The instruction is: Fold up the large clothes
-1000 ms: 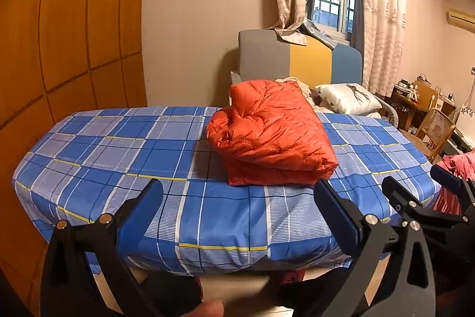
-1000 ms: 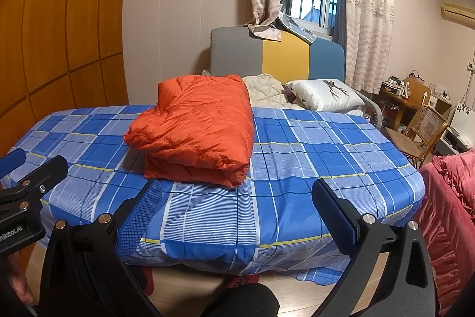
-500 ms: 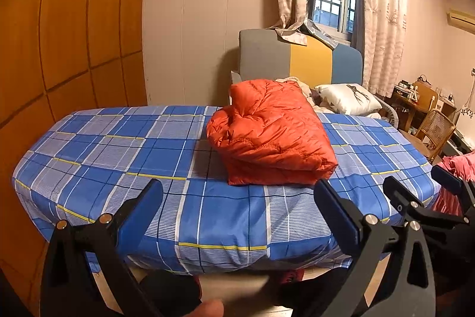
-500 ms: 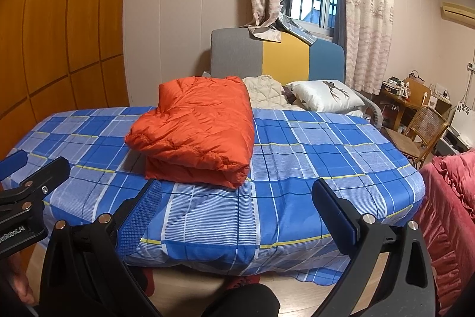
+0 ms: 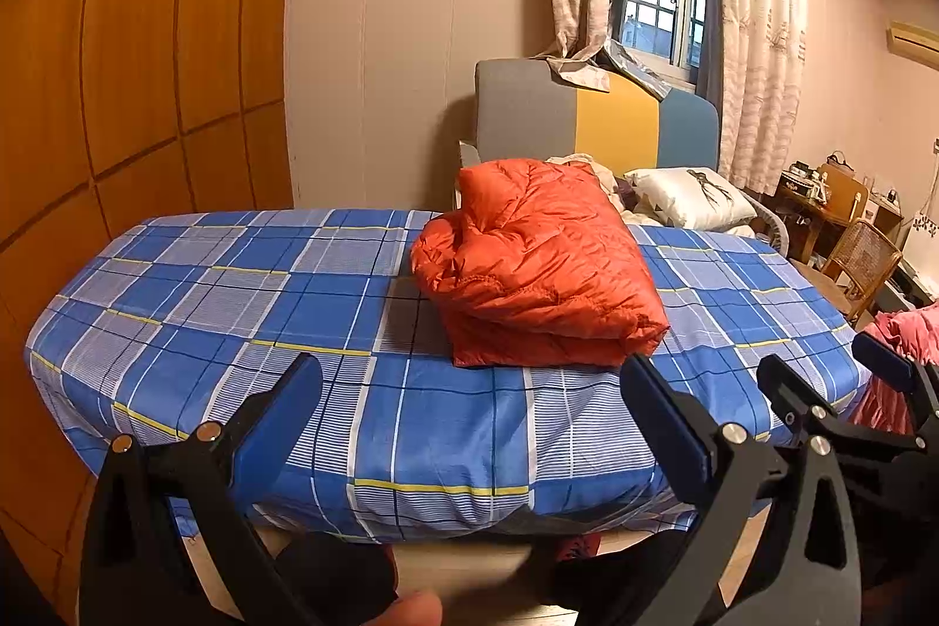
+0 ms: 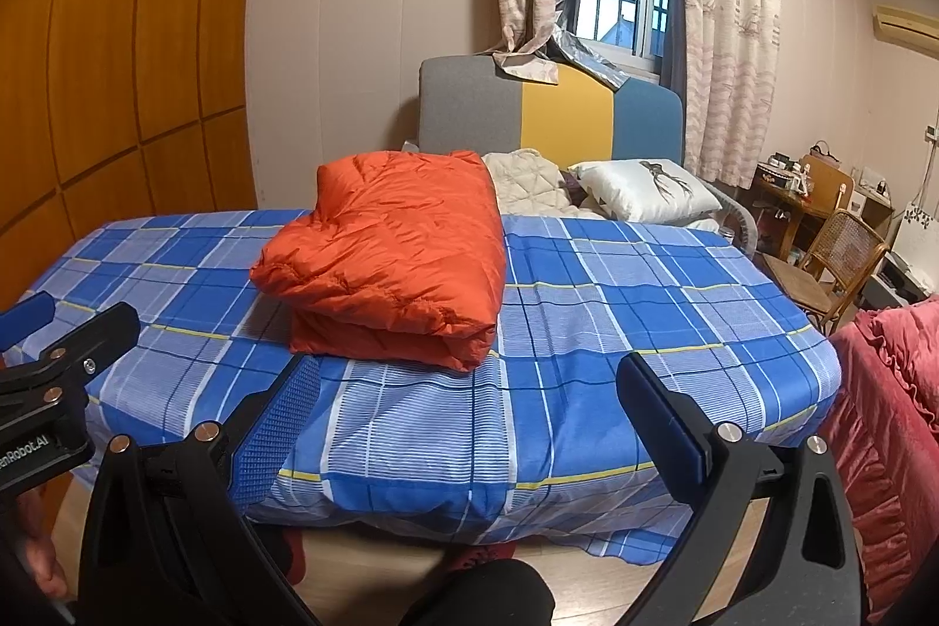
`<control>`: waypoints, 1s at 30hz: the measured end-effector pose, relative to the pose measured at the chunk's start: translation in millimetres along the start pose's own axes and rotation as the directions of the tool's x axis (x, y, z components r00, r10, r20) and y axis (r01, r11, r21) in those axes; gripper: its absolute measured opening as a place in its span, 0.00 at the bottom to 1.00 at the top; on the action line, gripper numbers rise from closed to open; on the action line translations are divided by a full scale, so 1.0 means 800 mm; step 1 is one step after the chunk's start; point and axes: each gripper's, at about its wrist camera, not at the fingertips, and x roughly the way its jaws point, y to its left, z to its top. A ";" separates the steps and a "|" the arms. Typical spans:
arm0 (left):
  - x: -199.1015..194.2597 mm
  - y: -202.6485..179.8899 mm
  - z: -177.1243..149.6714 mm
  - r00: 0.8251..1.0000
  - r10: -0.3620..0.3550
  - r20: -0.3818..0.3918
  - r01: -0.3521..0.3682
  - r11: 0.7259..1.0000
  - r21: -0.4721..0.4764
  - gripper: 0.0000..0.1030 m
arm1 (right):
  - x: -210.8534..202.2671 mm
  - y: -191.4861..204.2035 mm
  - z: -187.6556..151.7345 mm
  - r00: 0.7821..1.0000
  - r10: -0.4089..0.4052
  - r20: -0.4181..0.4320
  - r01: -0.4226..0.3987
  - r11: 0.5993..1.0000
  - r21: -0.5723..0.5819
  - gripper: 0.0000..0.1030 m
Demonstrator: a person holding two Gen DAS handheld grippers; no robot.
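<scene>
**Left wrist and right wrist views: jacket folded on the bed, both tongs empty**

Left wrist view first: we see our left tongs (image 5: 469, 409) spread wide with nothing between the blue pads, held off the near edge of the bed (image 5: 205, 309). The orange puffer jacket (image 5: 540, 268) lies folded into a thick bundle on the blue checked sheet, toward the middle of the bed and well apart from the tongs. At the right edge of this view our right tongs (image 5: 833, 374) show from the side, also parted and empty.

From the right wrist view, the right tongs (image 6: 469, 409) gape open over the sheet's near edge, and the jacket (image 6: 393, 256) sits just beyond the left pad without touching it. A white pillow (image 6: 645, 192) rests at the head end (near the grey, yellow and blue headboard (image 6: 551, 115)). A pink ruffled cover (image 6: 892, 391) hangs at the right, and a cane chair (image 6: 833, 268) stands behind it.
</scene>
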 end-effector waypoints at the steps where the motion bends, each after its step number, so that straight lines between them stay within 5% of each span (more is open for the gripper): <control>1: 0.000 0.000 0.000 1.000 -0.001 0.002 0.001 1.000 0.001 0.98 | 0.001 0.001 0.000 1.000 0.000 -0.001 0.000 1.000 0.000 0.97; 30: 0.000 0.005 0.001 1.000 0.000 -0.007 0.000 1.000 -0.007 0.98 | -0.002 -0.003 -0.004 1.000 0.011 -0.005 -0.011 1.000 0.000 0.97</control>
